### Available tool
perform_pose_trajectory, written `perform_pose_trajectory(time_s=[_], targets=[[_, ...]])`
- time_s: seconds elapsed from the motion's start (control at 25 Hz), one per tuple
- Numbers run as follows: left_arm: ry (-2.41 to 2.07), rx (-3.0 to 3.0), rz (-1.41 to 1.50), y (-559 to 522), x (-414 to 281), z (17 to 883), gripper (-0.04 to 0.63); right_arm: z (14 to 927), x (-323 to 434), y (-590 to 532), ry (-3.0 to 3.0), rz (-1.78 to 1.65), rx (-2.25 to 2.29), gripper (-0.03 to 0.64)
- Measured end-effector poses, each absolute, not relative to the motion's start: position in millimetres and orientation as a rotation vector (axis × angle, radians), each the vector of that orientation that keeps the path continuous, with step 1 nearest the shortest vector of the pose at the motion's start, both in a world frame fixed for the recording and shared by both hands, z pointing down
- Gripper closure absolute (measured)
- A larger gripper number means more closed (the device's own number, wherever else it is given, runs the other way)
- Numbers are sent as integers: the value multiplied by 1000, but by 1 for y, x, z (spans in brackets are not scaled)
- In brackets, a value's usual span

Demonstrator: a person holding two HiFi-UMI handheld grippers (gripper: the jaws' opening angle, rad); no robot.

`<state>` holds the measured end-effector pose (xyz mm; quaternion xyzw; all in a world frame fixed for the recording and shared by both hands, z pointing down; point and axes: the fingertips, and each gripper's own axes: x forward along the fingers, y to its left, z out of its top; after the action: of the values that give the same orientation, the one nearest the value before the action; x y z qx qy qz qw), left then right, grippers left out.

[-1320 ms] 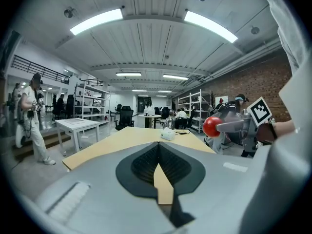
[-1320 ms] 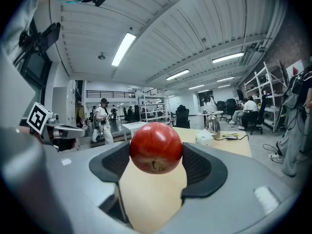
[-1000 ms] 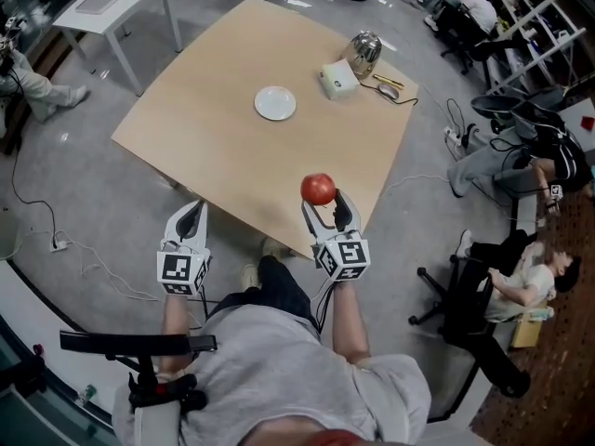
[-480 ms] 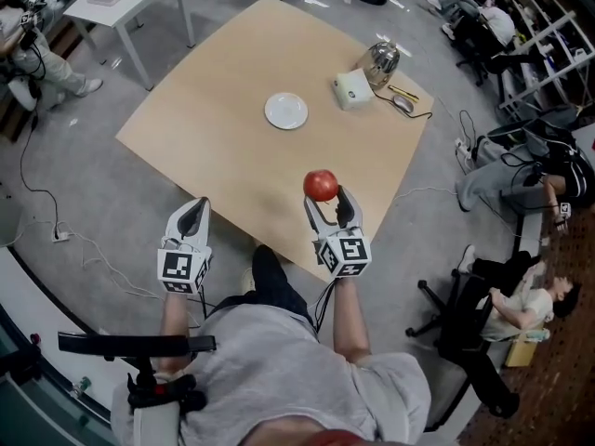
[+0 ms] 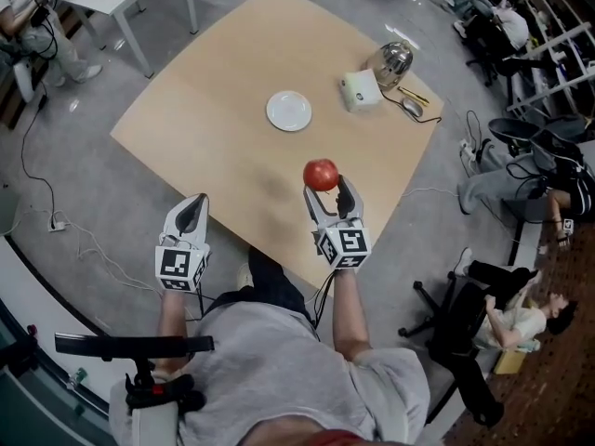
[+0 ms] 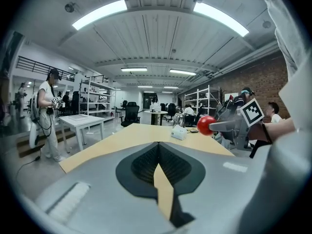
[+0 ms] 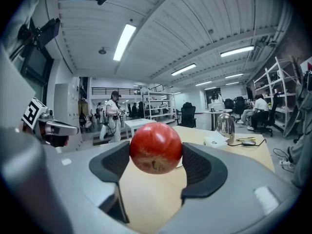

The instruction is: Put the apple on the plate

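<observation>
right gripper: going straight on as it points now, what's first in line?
The right gripper, shut on the apple, points over bare table toward the plate; nothing stands between. Height unclear, so it may pass above.

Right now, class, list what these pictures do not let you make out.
- Head view: print on the white box, too small to read.
- Right gripper view: the plate, largely hidden behind the apple.
- Head view: small items beside the kettle, too small to name.
</observation>
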<state>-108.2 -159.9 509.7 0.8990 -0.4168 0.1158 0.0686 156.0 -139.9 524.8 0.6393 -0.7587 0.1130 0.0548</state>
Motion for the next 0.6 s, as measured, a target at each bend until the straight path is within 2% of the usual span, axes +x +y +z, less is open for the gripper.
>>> perform_pose_trajectory(time_s=[0.6], targets=[[-1250,2652,421,-205,-100,549,575,558,174,-231,-2285,263,1849,275]])
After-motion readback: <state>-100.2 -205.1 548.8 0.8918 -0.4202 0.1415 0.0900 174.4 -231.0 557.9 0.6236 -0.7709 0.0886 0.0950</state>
